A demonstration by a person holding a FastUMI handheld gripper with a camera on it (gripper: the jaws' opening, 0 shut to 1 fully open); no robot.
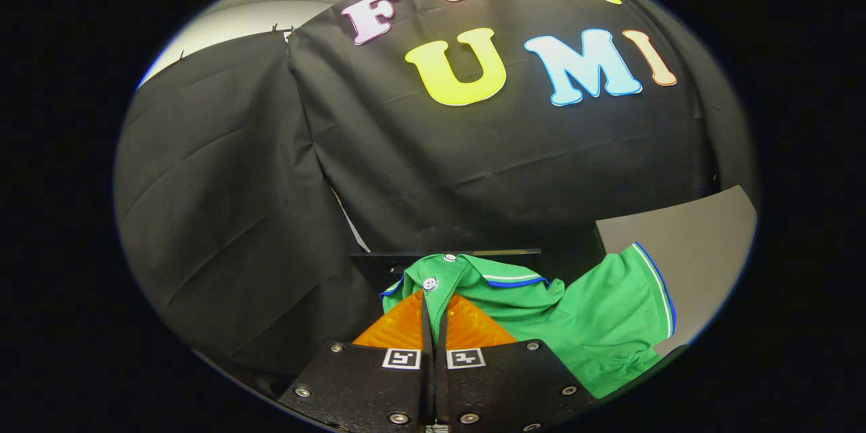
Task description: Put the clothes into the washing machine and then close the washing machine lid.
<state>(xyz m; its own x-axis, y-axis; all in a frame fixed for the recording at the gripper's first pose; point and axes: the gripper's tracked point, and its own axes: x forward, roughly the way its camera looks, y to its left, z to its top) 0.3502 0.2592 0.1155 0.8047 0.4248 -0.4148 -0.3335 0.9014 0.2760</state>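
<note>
Green polo shirt (575, 325) hangs pinched between the gripper (433, 304) fingers, which are pressed together on the placket fabric just below a white button (430, 283). Its collar, trimmed in blue and white, spreads just beyond the fingertips, and a sleeve with striped cuff drapes off to the right. Behind it is a grey surface (690, 237), then the black cloth wall (270, 203).
</note>
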